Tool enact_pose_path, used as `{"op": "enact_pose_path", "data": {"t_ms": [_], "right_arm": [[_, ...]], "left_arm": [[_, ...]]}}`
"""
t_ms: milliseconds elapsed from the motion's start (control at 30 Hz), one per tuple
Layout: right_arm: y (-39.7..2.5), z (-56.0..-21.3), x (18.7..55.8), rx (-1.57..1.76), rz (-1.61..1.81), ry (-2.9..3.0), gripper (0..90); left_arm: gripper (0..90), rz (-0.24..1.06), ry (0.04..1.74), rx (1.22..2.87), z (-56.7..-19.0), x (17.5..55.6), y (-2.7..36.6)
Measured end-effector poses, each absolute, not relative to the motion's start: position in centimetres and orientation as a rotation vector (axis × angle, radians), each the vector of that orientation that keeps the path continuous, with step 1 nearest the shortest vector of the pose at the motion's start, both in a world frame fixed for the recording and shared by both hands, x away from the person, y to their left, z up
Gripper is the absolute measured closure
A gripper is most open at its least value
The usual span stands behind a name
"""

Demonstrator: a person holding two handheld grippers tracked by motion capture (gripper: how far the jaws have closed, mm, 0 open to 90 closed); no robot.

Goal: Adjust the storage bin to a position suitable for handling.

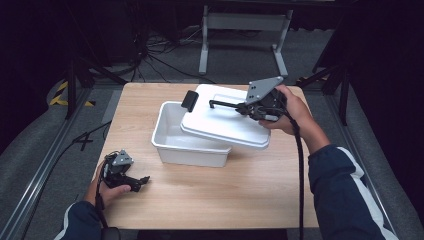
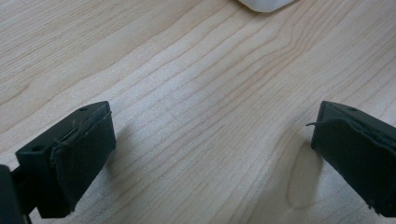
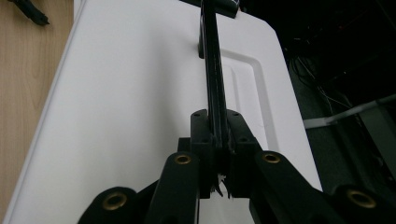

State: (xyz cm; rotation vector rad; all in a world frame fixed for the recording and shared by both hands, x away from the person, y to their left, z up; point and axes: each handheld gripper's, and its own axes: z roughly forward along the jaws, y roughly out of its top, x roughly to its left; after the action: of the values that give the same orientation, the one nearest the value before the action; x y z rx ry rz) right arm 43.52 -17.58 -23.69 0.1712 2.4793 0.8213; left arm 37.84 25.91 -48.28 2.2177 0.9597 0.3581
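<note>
Lid: the white rectangular plastic lid [image 1: 227,120] sits tilted and skewed across the white rectangular plastic tub [image 1: 175,142], hanging off toward 3 o'clock.
Right gripper [image 3: 218,149]: clamped on the lid's thin black handle [image 3: 212,70].
Left gripper [image 1: 131,181]: at 7 o'clock on the light wooden table [image 1: 210,200], jaws wide apart, holding nothing.
Progress: tub partly uncovered; whether the lid is going on or off, I cannot tell.

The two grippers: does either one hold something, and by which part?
The right gripper is shut on the lid's black handle, gripping the thin bar. The left gripper is open above the table and holds nothing.
</note>
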Motion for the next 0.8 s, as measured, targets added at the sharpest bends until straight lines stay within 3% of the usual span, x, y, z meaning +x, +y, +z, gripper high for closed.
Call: {"op": "enact_pose_path", "data": {"t_ms": [800], "right_arm": [[-26.3, -24.3, 41.3, 0.289, 0.842, 2.419, 84.2]], "left_arm": [[0.2, 0.352, 0.969, 2.214, -48.3, 37.8, 25.9]]}}
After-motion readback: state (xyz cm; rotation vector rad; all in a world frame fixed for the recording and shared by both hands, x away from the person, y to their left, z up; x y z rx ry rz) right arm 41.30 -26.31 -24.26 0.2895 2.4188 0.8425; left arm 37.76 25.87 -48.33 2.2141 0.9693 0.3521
